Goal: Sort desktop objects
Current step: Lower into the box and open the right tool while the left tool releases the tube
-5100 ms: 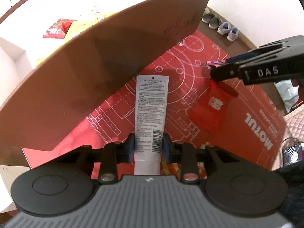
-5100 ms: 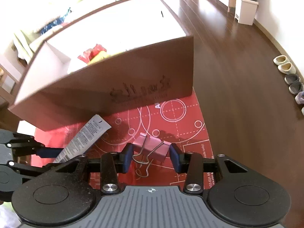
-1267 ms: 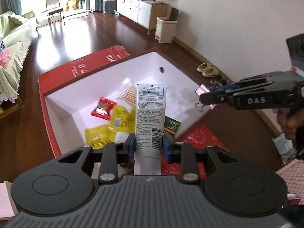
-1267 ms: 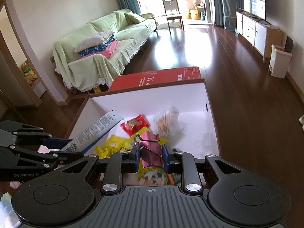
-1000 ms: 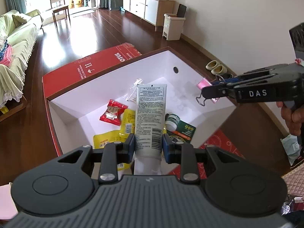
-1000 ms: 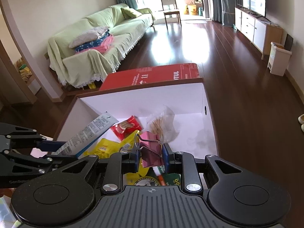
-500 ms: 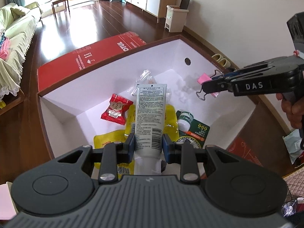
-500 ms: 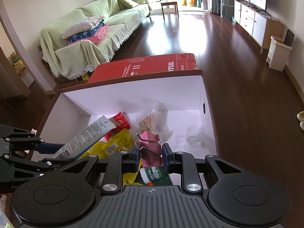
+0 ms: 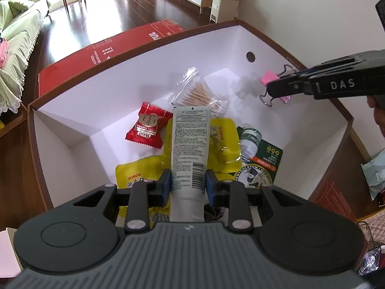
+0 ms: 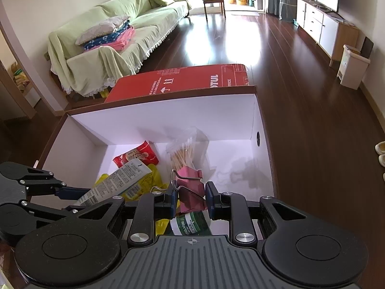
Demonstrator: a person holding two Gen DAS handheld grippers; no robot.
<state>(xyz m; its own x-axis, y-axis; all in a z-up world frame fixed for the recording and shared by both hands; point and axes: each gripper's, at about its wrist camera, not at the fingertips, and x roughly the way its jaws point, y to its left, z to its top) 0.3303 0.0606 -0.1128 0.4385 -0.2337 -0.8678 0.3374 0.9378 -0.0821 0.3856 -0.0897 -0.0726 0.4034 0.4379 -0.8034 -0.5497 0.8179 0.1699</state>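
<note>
My left gripper (image 9: 188,183) is shut on a white tube (image 9: 190,142) and holds it over the open white-lined box (image 9: 72,122). My right gripper (image 10: 190,198) is shut on a pink binder clip (image 10: 191,189) and holds it over the box's right side; the clip also shows in the left wrist view (image 9: 272,77). The tube shows in the right wrist view (image 10: 115,183), held by the left gripper (image 10: 72,193).
In the box lie a red candy packet (image 9: 148,125), a bag of cotton swabs (image 9: 202,96), yellow sachets (image 9: 137,171) and a green Mentholatum pack (image 9: 259,156). A red cardboard sheet (image 10: 182,79) lies beyond the box. A sofa (image 10: 108,36) stands further back.
Both grippers have moved forward and lower over the box since half a second ago, each still holding its object. Five seconds ago both were outside the box, low by its brown wall.
</note>
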